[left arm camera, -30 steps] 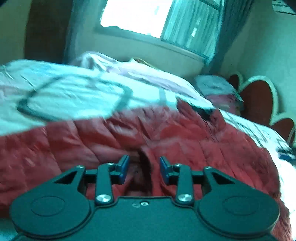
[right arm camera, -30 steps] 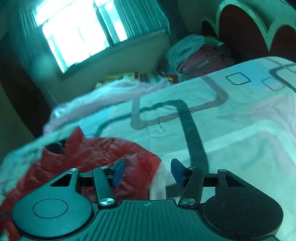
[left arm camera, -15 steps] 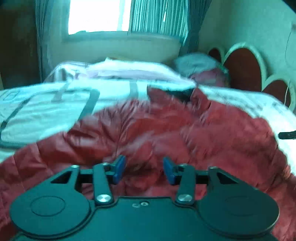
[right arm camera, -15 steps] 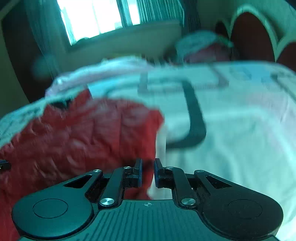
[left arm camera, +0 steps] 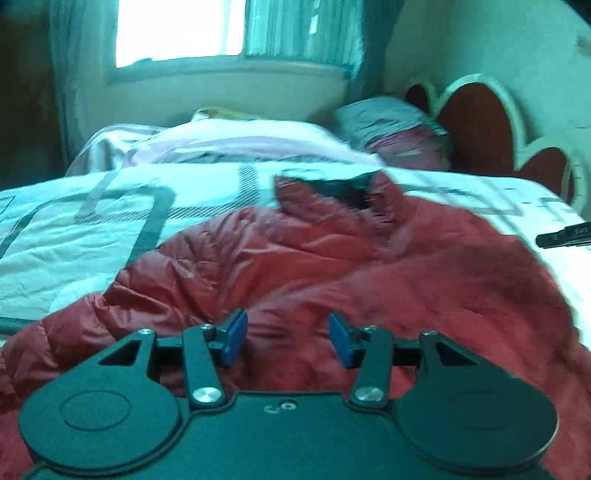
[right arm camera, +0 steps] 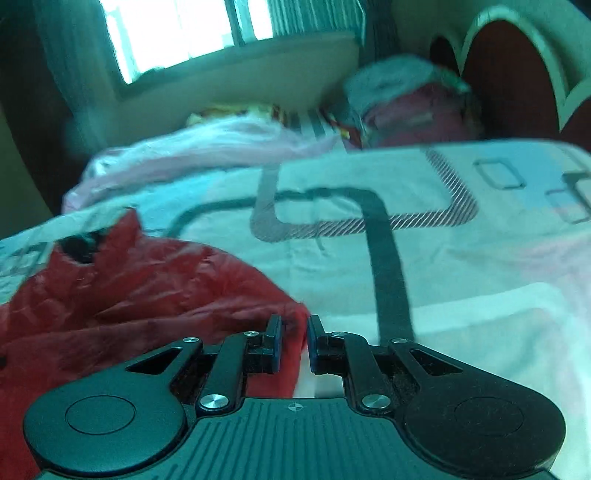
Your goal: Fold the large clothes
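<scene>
While the red padded jacket [left arm camera: 369,266] lay on the bed [right arm camera: 480,266], left gripper [left arm camera: 287,338] hovered spread; right gripper [right arm camera: 294,341] pinched its edge.

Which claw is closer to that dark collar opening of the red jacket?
Hard to call, probably the left. The left claw hangs open over the jacket's middle, collar opening straight ahead. The right claw pinches the jacket's side edge.

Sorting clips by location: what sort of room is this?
Likely a bedroom: a bed with a patterned bedsheet, a scalloped headboard and a curtained window. A red puffer jacket lies on it.
</scene>
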